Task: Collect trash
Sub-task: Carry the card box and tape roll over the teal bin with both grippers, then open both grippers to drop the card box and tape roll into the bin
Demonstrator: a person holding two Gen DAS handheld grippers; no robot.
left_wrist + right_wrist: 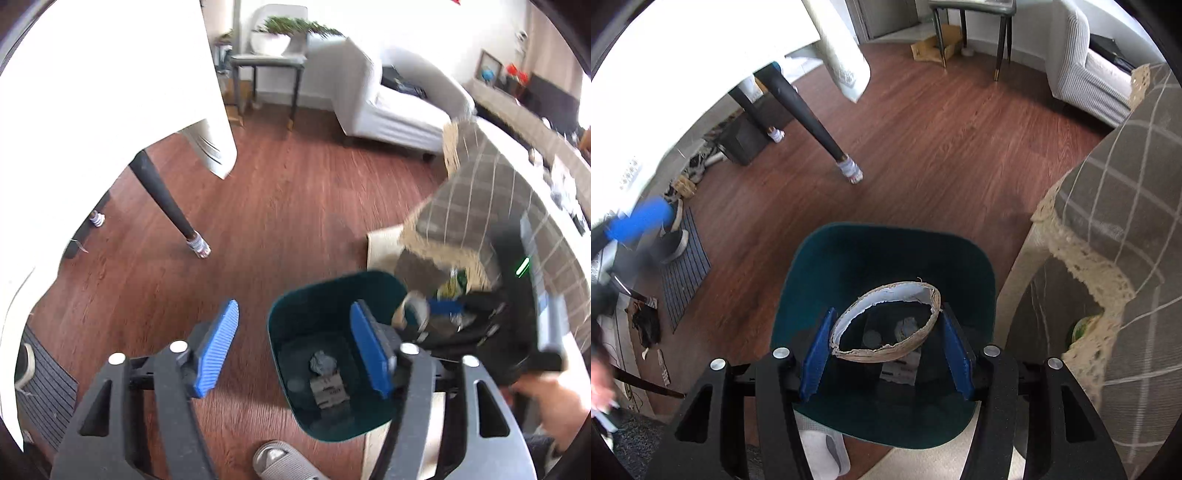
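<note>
One cardboard ring over one bin

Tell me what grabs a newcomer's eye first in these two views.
The right tool grips a flattened cardboard ring directly over the open dark-green trash bin. Crumpled paper already lies at the bin's bottom. The left tool hangs open beside it, above the reddish wood floor.

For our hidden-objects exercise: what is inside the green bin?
On the floor of the bin lie a crumpled grey wad and a printed paper scrap. The cardboard ring held above covers part of it.
</note>
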